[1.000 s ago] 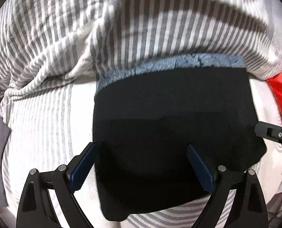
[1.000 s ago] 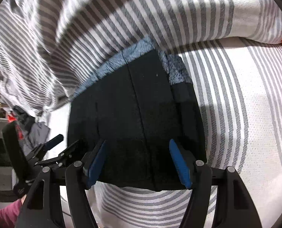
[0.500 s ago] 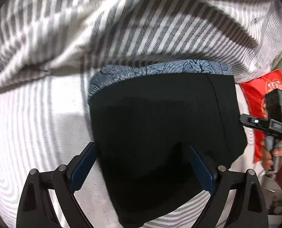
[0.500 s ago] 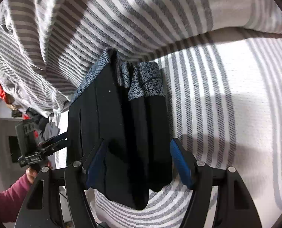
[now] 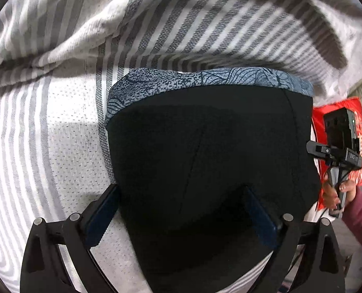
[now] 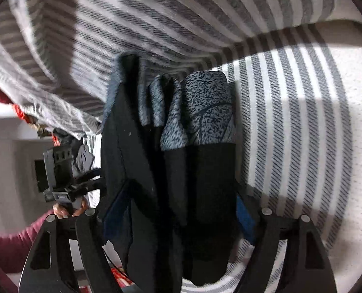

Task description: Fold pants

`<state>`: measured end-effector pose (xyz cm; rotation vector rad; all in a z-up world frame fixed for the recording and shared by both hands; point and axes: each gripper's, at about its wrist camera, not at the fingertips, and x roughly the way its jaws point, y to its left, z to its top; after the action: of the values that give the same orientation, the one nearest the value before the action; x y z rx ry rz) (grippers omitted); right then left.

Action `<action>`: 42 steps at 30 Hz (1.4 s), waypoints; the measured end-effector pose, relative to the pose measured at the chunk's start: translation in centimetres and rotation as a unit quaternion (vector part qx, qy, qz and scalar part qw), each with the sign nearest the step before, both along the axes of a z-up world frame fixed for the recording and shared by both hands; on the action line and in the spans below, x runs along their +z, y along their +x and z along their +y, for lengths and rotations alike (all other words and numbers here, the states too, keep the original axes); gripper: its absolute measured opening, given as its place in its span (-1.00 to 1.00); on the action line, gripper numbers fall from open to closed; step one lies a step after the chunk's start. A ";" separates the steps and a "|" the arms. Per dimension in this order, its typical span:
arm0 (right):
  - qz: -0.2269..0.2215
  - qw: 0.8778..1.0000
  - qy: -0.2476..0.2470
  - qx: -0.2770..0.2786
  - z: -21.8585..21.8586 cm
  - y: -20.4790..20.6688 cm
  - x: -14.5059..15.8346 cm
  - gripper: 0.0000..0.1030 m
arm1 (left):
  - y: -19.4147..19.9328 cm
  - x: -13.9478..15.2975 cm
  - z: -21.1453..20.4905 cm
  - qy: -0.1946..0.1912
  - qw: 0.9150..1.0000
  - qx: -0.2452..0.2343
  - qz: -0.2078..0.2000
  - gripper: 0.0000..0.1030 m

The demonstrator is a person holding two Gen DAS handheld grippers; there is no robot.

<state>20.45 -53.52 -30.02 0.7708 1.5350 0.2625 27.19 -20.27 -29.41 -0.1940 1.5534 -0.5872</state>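
Observation:
The folded black pants (image 5: 205,161) with a blue-grey patterned waistband (image 5: 205,79) fill the left wrist view, lying on the striped bed. My left gripper (image 5: 181,214) is open, its blue pads on either side of the stack's near end. In the right wrist view the pants (image 6: 176,171) show edge-on as several folded layers, between the wide-open jaws of my right gripper (image 6: 178,219). The other gripper shows at the right edge of the left wrist view (image 5: 337,146) and at the left of the right wrist view (image 6: 64,178).
A grey-and-white striped duvet (image 5: 181,19) is bunched up behind the pants on the striped sheet (image 5: 46,146). A red bag (image 5: 351,127) lies at the bed's right edge. Dark clothes (image 6: 83,156) lie past the bed's left side.
Both cameras have drawn closer to the pants and turned. In the right wrist view the stack went from lying flat to showing edge-on with its layers apart. Both grippers stay open.

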 end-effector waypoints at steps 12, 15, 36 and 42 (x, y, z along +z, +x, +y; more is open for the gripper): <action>-0.011 0.998 0.023 -0.066 0.4 -1.5 3.8 -0.17 | -3.0 4.5 0.1 0.005 0.997 0.044 -0.059 0.02; -0.023 0.998 0.036 -0.055 1.2 -1.9 5.6 -0.18 | -3.8 6.2 0.1 0.006 0.997 0.040 -0.069 0.02; 0.031 0.997 -0.049 -0.054 1.8 -15.4 7.8 0.18 | -16.4 7.7 -1.7 0.109 0.991 0.034 -0.075 0.39; 0.034 0.987 -0.131 -0.091 1.0 -16.7 11.3 0.27 | -16.8 10.6 -2.0 0.165 0.979 0.027 -0.118 0.46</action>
<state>3.80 -52.50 -18.74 0.7102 1.5142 -0.1023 10.34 -22.26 -18.76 0.0848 1.3860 -0.2906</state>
